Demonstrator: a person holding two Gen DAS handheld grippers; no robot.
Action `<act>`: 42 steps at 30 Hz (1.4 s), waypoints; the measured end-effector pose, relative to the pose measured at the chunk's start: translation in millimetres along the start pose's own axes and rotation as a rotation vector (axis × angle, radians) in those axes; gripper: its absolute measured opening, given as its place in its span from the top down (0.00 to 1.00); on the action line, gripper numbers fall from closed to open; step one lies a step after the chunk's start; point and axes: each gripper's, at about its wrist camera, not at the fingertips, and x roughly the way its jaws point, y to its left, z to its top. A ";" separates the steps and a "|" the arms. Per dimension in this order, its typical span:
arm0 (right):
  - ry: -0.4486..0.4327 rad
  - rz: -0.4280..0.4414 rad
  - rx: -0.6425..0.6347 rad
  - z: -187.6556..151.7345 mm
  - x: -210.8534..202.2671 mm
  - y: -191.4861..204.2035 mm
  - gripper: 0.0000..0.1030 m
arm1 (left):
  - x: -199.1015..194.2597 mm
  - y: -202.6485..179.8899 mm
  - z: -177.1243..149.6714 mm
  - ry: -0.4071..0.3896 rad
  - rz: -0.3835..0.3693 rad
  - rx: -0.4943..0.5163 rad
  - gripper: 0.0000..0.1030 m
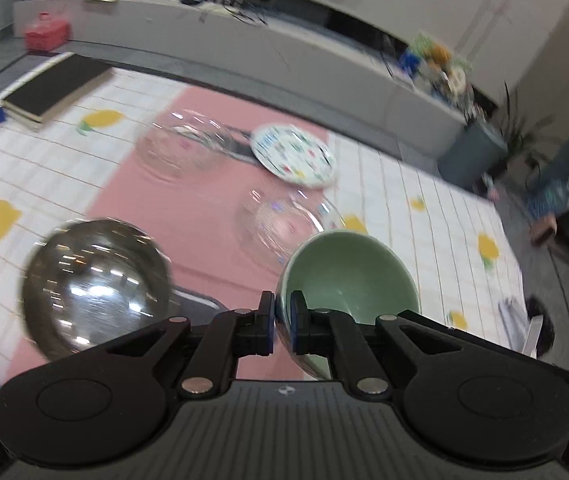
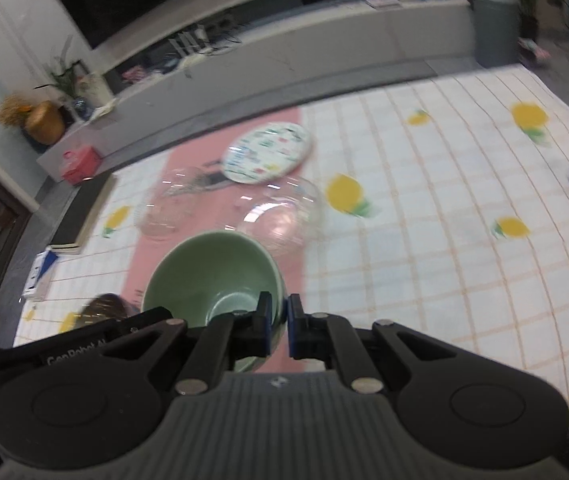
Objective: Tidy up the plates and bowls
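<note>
Both tools, left tool (image 1: 282,316) and right tool (image 2: 279,320), are gripping the green bowl's (image 1: 348,276) rim, carrying it; next, nesting it probably needs a level descent.

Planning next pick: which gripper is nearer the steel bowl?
Left. The left gripper, clamped on the green bowl, is beside the steel bowl; the right gripper clamps the green bowl's far side.

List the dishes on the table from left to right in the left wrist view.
Steel bowl → far clear glass bowl → patterned plate → green bowl, gripped at its rim. The nearer glass bowl overlaps the plate and green bowl, so it is left out.
</note>
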 end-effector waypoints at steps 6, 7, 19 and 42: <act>-0.002 0.077 -0.097 5.2 5.0 64.5 0.96 | -26.8 53.9 15.6 -0.067 0.046 -0.110 0.92; 0.004 0.090 -0.113 4.4 7.8 74.7 0.96 | -29.5 62.8 16.6 -0.072 0.057 -0.126 0.92; 0.153 0.151 -0.196 -21.8 65.8 134.0 0.95 | -19.9 132.4 7.9 -0.015 0.150 -0.205 0.92; 0.216 0.117 -0.224 -32.9 106.2 134.6 0.95 | 13.0 143.6 -1.8 0.052 0.181 -0.153 0.92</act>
